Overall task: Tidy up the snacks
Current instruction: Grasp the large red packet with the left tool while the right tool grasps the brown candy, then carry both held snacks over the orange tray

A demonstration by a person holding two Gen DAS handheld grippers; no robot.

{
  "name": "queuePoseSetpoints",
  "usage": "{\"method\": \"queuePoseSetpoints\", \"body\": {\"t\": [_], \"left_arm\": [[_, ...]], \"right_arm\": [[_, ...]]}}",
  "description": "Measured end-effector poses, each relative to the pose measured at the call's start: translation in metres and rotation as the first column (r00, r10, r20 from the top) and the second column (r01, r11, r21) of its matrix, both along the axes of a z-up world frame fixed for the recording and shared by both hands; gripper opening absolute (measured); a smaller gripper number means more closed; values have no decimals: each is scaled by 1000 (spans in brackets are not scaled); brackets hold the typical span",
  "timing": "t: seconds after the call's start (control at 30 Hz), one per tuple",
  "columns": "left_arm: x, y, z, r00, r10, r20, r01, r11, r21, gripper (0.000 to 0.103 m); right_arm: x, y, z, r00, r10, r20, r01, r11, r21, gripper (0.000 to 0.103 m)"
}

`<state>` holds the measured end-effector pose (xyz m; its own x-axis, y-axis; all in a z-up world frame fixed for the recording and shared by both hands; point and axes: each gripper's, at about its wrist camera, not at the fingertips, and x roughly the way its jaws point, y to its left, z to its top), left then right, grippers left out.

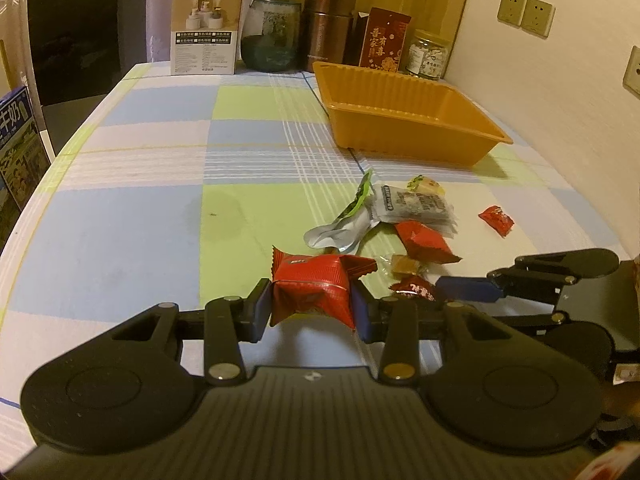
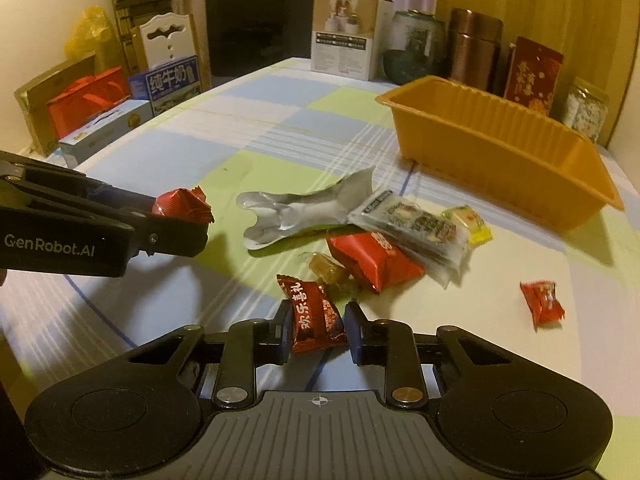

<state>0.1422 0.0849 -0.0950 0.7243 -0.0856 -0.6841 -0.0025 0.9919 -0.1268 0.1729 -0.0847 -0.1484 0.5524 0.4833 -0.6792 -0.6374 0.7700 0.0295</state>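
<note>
**Both tools grip sweets near the tray**

The desk [image 1: 140, 216] carries an orange tray [image 1: 404, 120], with loose snacks [image 1: 416, 204] just before it. Left tool [image 1: 312, 304] clamps a red packet [image 1: 312, 288]; right tool [image 2: 316, 328] pinches a dark-red candy [image 2: 314, 312].

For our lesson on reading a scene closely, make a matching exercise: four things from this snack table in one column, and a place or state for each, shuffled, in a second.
Things
1. large red foil snack packet
2. dark red candy with Chinese lettering
3. orange ribbed plastic tray
4. small red candy

Places or states
A. lies alone on the tablecloth
B. between the right gripper's fingers
C. holds nothing
D. clamped in the left gripper

Pairs: 1-D, 2-B, 3-C, 4-A
</note>
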Motion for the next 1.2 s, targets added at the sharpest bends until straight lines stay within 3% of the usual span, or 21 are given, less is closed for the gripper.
{"method": "queuePoseSetpoints", "body": {"t": [0.67, 1.2], "left_arm": [[-1, -24, 35, 996, -55, 68, 53, 998, 28, 38], [49, -39, 67, 981, -119, 154, 113, 993, 42, 38]], "right_arm": [[-15, -38, 53, 992, -117, 44, 111, 987, 117, 27], [26, -57, 82, 971, -235, 51, 223, 960, 167, 27]]}}
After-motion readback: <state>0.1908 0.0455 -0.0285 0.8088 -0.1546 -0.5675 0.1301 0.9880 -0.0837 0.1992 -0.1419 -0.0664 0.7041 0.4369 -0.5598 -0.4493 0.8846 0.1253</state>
